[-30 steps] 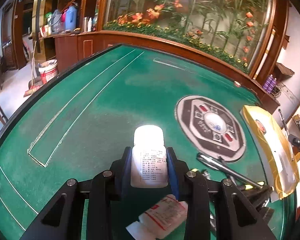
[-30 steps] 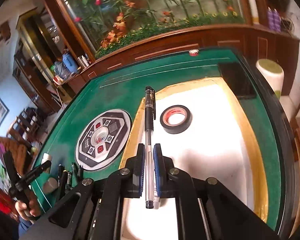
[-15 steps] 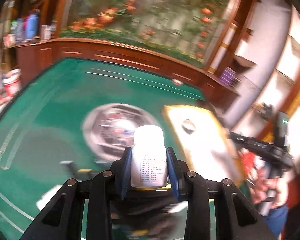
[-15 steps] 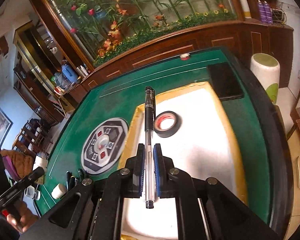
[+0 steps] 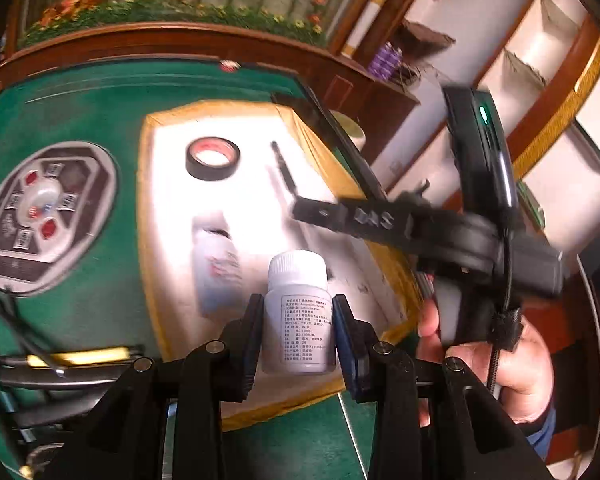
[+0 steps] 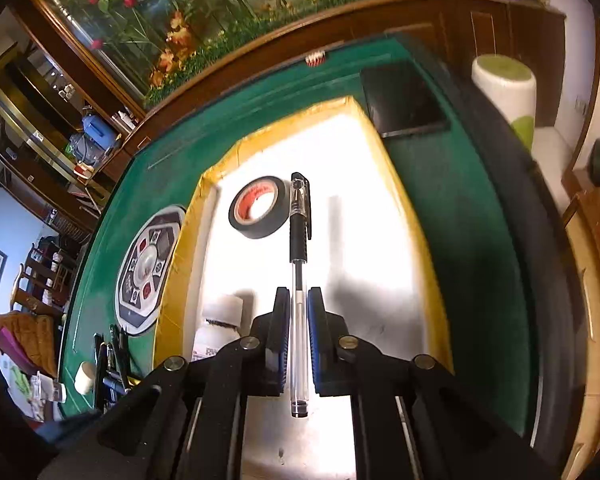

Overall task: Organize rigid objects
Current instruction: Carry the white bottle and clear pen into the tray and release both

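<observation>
Gripping a smooth white cylindrical bottle [image 5: 298, 312], left gripper [image 5: 298, 334].

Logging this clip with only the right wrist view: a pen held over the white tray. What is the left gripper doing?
Observer: The left gripper is shut on a white pill bottle, label facing its camera.
Operator: Where is that relative to the tray?
Observer: Over the near end of the tray. I cannot tell whether the bottle touches it.
Operator: Can you see my gripper from there?
Observer: Yes. A bare hand grips the handle of the right gripper, which holds the pen over the tray's right side.
</observation>
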The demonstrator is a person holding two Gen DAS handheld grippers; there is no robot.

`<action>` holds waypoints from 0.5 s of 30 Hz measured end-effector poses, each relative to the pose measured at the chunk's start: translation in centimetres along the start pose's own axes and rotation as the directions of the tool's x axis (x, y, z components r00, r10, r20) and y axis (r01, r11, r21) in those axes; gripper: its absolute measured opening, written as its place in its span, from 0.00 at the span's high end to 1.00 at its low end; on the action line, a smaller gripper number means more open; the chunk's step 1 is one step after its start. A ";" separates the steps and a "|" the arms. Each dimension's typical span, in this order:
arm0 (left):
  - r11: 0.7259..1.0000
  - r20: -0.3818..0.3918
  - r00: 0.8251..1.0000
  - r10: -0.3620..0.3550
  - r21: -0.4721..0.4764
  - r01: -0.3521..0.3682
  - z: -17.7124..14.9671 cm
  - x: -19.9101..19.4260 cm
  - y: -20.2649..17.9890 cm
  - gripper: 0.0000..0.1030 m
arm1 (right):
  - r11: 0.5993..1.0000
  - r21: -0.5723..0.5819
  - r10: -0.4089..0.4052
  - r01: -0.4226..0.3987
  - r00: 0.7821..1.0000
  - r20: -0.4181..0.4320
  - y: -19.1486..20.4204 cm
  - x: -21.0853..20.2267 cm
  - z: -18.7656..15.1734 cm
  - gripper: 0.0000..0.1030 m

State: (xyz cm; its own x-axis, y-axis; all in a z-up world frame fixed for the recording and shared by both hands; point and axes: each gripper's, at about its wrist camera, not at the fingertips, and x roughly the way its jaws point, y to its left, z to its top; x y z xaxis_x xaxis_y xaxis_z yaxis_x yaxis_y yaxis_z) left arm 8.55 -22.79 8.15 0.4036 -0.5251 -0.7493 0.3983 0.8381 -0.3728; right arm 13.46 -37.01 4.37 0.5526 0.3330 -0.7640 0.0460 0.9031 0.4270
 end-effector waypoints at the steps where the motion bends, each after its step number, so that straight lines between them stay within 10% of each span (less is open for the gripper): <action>1: 1.000 -0.007 1.000 0.005 0.004 -0.005 -0.2 0.3 -0.2 0.66 | 1.000 0.002 0.007 -0.007 1.000 -0.011 0.1 0.2 -0.1 0.92; 15: 0.998 -0.048 0.997 0.060 0.000 -0.060 -1.8 2.1 0.8 0.66 | 0.999 -0.016 0.033 -0.034 0.996 -0.080 1.4 1.7 -1.0 0.92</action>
State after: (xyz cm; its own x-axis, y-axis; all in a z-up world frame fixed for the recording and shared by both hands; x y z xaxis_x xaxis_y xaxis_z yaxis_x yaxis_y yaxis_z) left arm 8.26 -22.96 5.25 0.3871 -0.4660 -0.7956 0.3735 0.8682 -0.3268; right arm 13.59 -34.90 3.20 0.4855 0.3832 -0.7858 0.0137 0.8954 0.4451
